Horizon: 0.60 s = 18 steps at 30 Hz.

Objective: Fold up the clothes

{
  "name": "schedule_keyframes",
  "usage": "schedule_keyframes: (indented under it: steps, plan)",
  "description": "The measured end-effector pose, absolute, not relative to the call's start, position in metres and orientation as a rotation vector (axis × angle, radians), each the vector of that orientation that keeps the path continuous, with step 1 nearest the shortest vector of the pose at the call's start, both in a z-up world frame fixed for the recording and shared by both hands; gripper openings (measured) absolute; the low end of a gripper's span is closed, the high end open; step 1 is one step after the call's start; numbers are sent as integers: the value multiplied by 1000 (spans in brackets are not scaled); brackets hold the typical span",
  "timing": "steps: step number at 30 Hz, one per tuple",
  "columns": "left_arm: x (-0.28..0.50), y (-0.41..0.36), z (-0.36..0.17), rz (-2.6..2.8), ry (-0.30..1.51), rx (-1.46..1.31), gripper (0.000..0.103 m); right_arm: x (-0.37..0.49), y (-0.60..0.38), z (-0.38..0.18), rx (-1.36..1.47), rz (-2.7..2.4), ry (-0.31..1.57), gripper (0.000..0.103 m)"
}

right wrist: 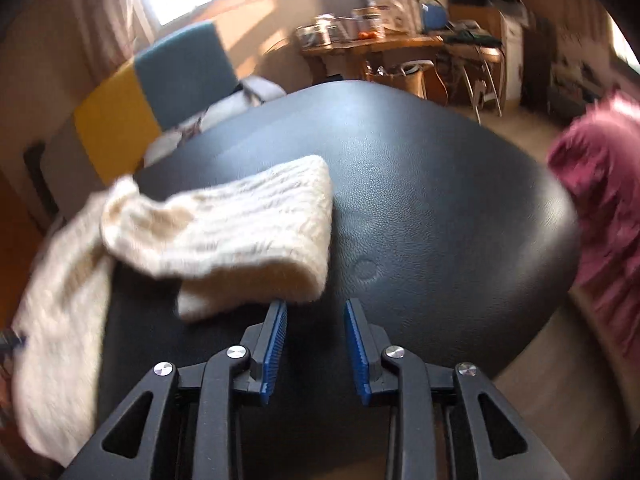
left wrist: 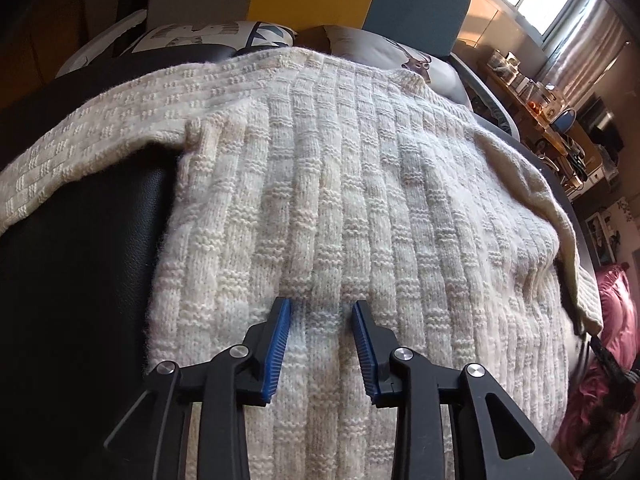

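A black, pebble-grained leather surface [right wrist: 420, 200] with a rounded edge filled both views, in a sunlit room with a window, a cluttered wooden desk [right wrist: 372, 46] and a padded headboard of one yellow and one teal panel [right wrist: 160, 84] behind it. In the left wrist view, the left gripper [left wrist: 322, 308] hung low over the cloth with its two black fingers apart, their ribbed blue pads facing each other across an empty gap, nothing between them. Under and beyond it lay one cream knitted sweater with a raised block-and-rib pattern [left wrist: 340, 184], spread flat on the surface, its body running away from the tool, one sleeve [left wrist: 80, 136] stretched out to the left and the other trailing down the right edge, the round neck at the far end. Two printed cushions [left wrist: 416, 60] lay past the neck. In the right wrist view, which was blurred, the right gripper [right wrist: 316, 308] likewise stood parted and empty above bare leather, its left pad just beside the folded-over cuff end of the fuzzy cream sleeve [right wrist: 248, 232]; whether they touched could not be told. A crumpled magenta fabric [right wrist: 600, 200] sat off the right edge.
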State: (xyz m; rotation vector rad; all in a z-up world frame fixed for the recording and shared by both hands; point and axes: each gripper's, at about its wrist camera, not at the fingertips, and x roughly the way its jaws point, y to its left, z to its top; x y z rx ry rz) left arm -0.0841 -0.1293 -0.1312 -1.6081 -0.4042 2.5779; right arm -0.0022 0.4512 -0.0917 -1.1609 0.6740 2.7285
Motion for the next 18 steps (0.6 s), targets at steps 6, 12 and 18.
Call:
schedule_keyframes:
  steps: [6, 12, 18]
  plan:
    - [-85, -106, -131, 2598, -263, -1598, 63, -22, 458, -93, -1169, 2653, 779, 19]
    - [-83, -87, -133, 2639, -70, -1571, 73, -18, 429, -38, -1285, 2783, 550, 5]
    - [-84, -100, -130, 2599, -142, -1546, 73, -4, 427, 50, -1211, 2847, 333, 5]
